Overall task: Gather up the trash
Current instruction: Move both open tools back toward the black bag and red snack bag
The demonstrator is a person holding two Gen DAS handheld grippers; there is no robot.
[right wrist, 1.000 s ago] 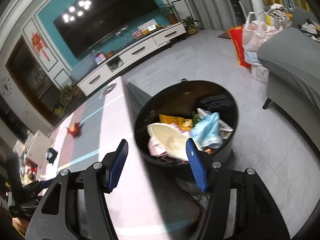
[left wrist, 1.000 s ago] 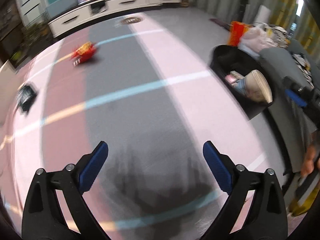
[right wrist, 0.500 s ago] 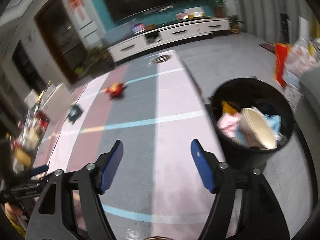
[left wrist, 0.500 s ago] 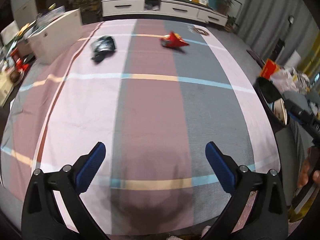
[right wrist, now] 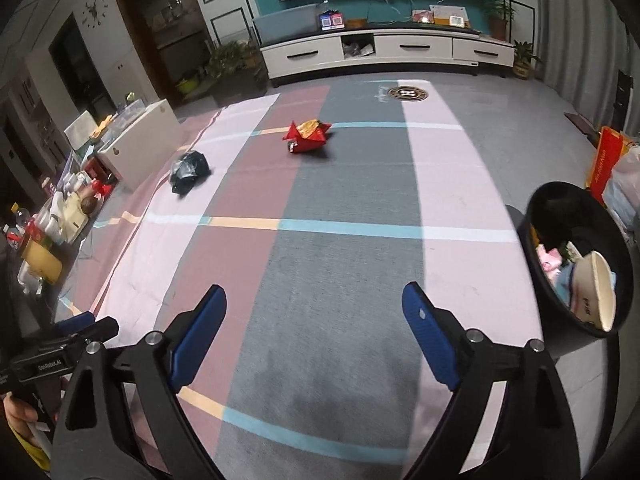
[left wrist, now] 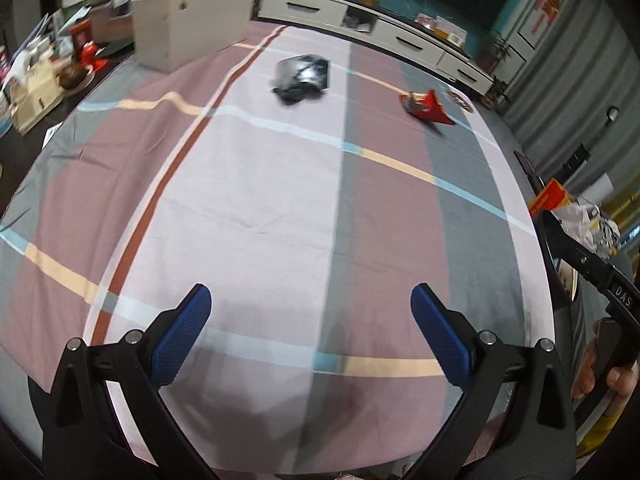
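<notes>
A crumpled black bag and a red snack wrapper lie far across the checked tablecloth. Both show in the right wrist view too, the black bag at left and the red wrapper farther off. A black trash bin with trash inside stands off the table's right edge. My left gripper is open and empty over the near cloth. My right gripper is open and empty over the near cloth.
A white box and cluttered items stand at the table's left side. A white TV cabinet lines the far wall. Bags sit on the floor behind the bin.
Both grippers swung left, away from the bin and toward the table. The black bag and red wrapper now lie ahead of them. Both stayed open.
</notes>
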